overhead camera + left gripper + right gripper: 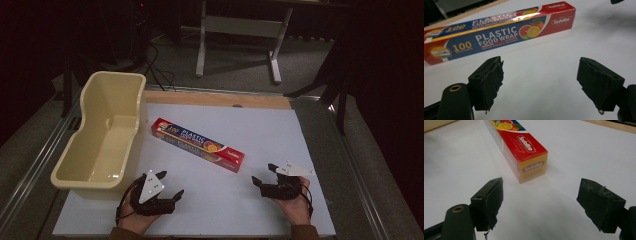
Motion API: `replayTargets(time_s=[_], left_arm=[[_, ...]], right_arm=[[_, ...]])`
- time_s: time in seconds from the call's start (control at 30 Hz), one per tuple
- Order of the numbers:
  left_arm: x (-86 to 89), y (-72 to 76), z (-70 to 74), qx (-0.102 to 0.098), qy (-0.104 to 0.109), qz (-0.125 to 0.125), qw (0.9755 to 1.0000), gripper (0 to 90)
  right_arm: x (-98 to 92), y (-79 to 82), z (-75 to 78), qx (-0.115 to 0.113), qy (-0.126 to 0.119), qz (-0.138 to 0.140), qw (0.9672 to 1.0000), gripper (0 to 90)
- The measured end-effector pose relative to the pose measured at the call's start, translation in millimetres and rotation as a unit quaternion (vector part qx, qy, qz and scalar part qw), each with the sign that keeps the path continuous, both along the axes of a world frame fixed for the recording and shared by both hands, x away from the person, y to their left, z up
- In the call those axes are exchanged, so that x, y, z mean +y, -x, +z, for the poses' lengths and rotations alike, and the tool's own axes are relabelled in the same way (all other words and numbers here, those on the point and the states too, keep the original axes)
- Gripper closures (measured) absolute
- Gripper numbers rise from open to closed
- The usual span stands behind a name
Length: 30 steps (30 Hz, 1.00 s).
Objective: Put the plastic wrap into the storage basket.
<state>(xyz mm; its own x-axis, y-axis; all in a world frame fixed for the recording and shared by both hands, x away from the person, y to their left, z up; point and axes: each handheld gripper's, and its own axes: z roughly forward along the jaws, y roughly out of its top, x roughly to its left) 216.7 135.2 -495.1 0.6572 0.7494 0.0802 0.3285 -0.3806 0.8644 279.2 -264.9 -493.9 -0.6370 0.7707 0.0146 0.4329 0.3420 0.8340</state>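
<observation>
A long red and blue plastic food wrap box (198, 144) lies flat on the white table top (260, 125), slanting from back left to front right. My left gripper (170, 184) rests near the front edge, open, with nothing between its jaws; in the left gripper view the box (499, 32) lies just beyond its tips (539, 82). My right gripper (265, 174) is also open and holds nothing, just right of the box's near end. In the right gripper view that yellow end of the box (524, 150) faces my open gripper (539, 202).
A cream plastic tub (102, 132) stands at the table's left edge, holding nothing. A wooden strip (215, 99) runs along the far edge. Beyond it are a white stand (240, 35) and cables on the floor.
</observation>
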Motion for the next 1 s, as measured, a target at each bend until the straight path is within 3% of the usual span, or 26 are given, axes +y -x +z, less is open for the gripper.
replayTargets(time_s=[0.27,0.37,0.63,0.73,1.0], left_arm=[[1.1,-2.6,-0.9,0.007,-0.001,-0.002,1.0,18.2],[2.2,-5.0,-1.2,0.011,0.001,0.0,0.9999,17.3],[5.5,-5.0,1.6,-0.001,0.012,0.01,0.9999,18.4],[6.2,-5.5,2.3,-0.005,0.016,0.012,0.9998,18.5],[7.9,-5.2,3.6,-0.011,0.02,0.017,0.9996,18.7]], right_arm=[[7.8,2.1,1.7,-0.002,-0.003,0.011,0.9999,21.3],[15.2,0.0,3.1,0.002,-0.017,0.022,0.9996,22.9],[50.1,-6.8,20.3,-0.016,-0.02,0.064,0.9976,23.8],[68.3,-13.2,29.8,-0.01,-0.021,0.085,0.9961,23.9],[105.1,-37.0,49.3,-0.033,-0.003,0.116,0.9927,25.3]])
